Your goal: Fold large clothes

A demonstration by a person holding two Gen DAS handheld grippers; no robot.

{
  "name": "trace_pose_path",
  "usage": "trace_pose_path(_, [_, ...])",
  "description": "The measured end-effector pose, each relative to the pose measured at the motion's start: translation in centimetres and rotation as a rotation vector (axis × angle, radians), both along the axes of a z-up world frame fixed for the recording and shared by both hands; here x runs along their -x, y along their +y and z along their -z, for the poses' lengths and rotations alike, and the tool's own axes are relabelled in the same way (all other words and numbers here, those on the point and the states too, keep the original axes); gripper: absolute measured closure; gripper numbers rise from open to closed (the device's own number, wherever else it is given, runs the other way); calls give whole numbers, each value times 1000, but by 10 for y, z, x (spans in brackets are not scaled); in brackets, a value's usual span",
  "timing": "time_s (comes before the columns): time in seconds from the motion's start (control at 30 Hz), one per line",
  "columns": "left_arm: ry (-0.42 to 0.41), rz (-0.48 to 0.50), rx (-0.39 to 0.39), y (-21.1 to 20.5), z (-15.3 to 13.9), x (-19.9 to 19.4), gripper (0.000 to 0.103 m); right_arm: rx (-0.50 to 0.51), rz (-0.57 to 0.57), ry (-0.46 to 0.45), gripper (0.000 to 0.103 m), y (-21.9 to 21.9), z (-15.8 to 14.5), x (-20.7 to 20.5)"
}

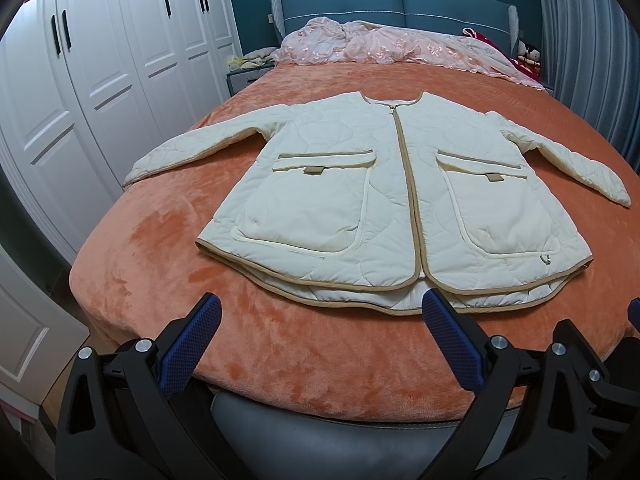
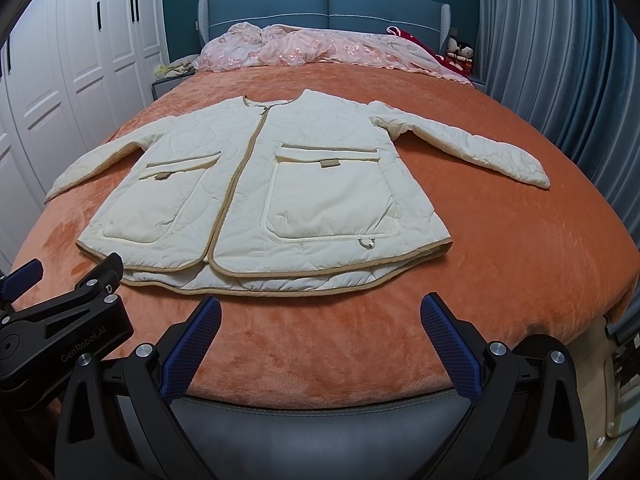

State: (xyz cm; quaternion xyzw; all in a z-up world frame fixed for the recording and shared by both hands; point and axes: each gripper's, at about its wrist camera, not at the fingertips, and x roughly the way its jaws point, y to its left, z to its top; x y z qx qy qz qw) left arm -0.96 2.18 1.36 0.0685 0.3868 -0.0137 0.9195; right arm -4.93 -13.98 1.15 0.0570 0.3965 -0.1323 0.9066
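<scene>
The cream quilted tan-trimmed jacket (image 1: 400, 184) lies flat mid-bed on the orange plush blanket (image 1: 280, 344), hem toward the foot edge; left gripper (image 1: 322, 312) and right gripper (image 2: 320, 312) hover, fingers apart, empty; better to pinch each sleeve cuff first

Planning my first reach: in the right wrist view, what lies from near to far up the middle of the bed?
Right claw → bare orange blanket → tan-trimmed hem of the cream quilted jacket → its neckline → pink embroidered bedding → blue headboard.
</scene>
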Motion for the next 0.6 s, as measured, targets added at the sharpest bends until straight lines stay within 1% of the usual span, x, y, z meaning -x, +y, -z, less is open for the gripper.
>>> trace_pose_path(0.37, [4, -2, -2, 5, 2, 2, 5, -1, -2, 3, 5, 1, 1, 0])
trace_pose_path(0.6, [27, 2, -9, 1, 12, -3, 5, -10, -6, 27, 5, 0, 15, -5])
